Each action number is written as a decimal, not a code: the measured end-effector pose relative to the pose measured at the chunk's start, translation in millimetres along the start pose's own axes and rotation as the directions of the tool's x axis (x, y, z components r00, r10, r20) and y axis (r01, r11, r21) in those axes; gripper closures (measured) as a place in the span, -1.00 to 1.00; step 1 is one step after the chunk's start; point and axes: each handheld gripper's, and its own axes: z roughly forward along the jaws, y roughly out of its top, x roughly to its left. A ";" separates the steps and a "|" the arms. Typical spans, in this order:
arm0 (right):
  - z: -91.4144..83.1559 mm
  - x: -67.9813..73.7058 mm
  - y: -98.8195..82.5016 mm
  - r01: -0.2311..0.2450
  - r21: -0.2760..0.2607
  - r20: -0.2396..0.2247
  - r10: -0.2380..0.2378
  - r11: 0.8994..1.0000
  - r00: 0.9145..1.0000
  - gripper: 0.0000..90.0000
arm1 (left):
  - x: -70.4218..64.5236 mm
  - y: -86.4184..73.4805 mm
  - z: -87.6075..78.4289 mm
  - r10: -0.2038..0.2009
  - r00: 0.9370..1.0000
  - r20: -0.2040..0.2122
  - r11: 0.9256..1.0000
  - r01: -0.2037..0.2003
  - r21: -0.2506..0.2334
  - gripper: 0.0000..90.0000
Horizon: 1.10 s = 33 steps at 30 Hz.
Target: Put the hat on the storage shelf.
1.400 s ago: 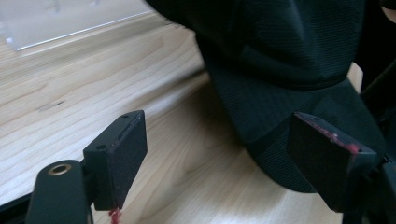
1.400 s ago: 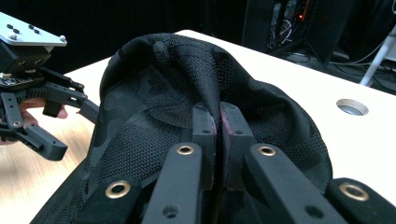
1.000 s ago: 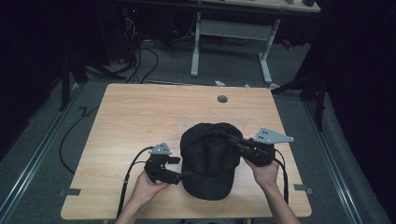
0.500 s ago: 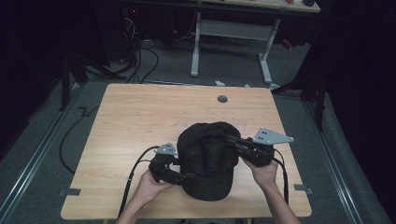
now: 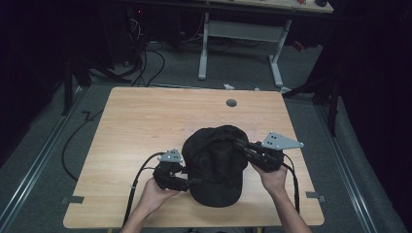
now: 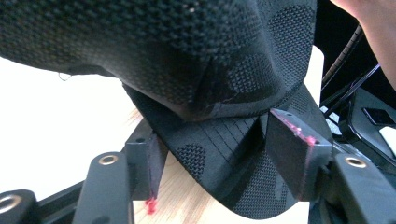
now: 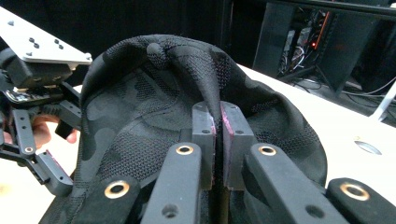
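Observation:
A black camouflage-patterned mesh cap (image 5: pixel 214 160) lies on the wooden table (image 5: pixel 145 121), brim toward the front edge. My right gripper (image 5: pixel 241 145) is at the cap's right side. In the right gripper view it (image 7: pixel 217 126) is shut on a pinched fold of the cap's crown (image 7: pixel 140 107), which stands up in a ridge. My left gripper (image 5: pixel 192 182) is at the cap's left near the brim. In the left gripper view it (image 6: pixel 219 158) is open, its jaws standing on either side of the brim's edge (image 6: pixel 210 144), under the raised crown (image 6: pixel 187 56).
A round cable hole (image 5: pixel 231 103) sits in the table near its far edge. Beyond the table stands another desk with white legs (image 5: pixel 204 43), with cables (image 5: pixel 150 58) on the grey floor. Bare wood stretches to the left of the cap and behind it.
My left gripper has moved right, up to the cap, so its open jaws now straddle the brim. The right gripper has held its pinch on the crown almost still.

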 end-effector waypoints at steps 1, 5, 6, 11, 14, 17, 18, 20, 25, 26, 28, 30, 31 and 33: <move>0.2 0.0 -0.1 -0.001 0.002 0.003 0.000 1.000 1.000 0.91 | 0.0 0.0 0.0 0.000 1.000 0.000 1.000 0.000 0.000 -0.02; 0.6 -1.1 -0.3 0.007 0.006 0.014 -0.007 1.000 1.000 0.90 | -0.9 0.5 -1.8 0.000 1.000 0.009 1.000 0.000 0.003 0.12; 0.6 -1.3 -0.3 0.010 0.009 0.018 -0.010 1.000 1.000 0.90 | -1.3 0.7 -2.0 -0.002 1.000 0.010 1.000 0.002 0.003 0.15; 1.1 -1.1 -0.2 0.019 0.022 0.032 -0.020 1.000 0.999 0.88 | -2.2 1.1 -3.0 -0.001 1.000 0.009 1.000 0.001 0.009 0.35; 1.8 -2.0 -0.3 0.016 0.024 0.031 -0.017 1.000 0.999 0.85 | -2.4 1.7 -3.7 -0.011 1.000 0.006 1.000 0.011 0.012 0.45; 2.0 -2.2 0.0 0.019 0.022 0.033 -0.019 1.000 0.999 0.84 | -3.2 3.0 -5.9 -0.025 1.000 0.016 1.000 0.025 0.015 0.56; 1.9 -2.1 0.2 0.018 0.023 0.034 -0.018 1.000 0.999 0.83 | -3.4 3.4 -7.0 -0.028 0.999 0.023 1.000 0.027 0.014 0.59; 1.6 -2.1 0.5 0.019 0.021 0.034 -0.019 1.000 0.999 0.82 | -4.1 4.1 -8.6 -0.034 0.999 0.034 0.999 0.033 0.011 0.63; -0.6 -1.8 3.6 0.016 0.010 0.034 -0.017 1.000 0.999 0.77 | -6.4 7.0 -14.8 -0.053 0.995 0.079 0.999 0.052 0.011 0.82; -1.1 -1.7 5.0 0.019 0.006 0.033 -0.020 1.000 0.999 0.75 | -7.3 7.2 -16.0 -0.057 0.994 0.089 0.998 0.057 0.009 0.88; -1.3 -2.0 5.8 0.023 0.002 0.034 -0.023 1.000 0.999 0.73 | -9.7 7.9 -19.5 -0.062 0.992 0.111 0.998 0.062 0.008 0.90; -1.3 -2.0 5.9 0.019 -0.001 0.034 -0.019 1.000 0.999 0.70 | -10.2 7.8 -20.4 -0.057 0.992 0.114 0.998 0.056 0.007 0.91; -1.3 -2.0 5.9 0.019 -0.001 0.034 -0.019 1.000 0.999 0.70 | -11.1 7.5 -21.2 -0.054 0.992 0.114 0.999 0.054 0.004 0.91; -1.9 -2.6 5.9 0.010 -0.006 0.036 -0.010 1.000 0.999 0.64 | -12.3 7.4 -22.8 -0.049 0.991 0.122 0.999 0.050 -0.003 0.91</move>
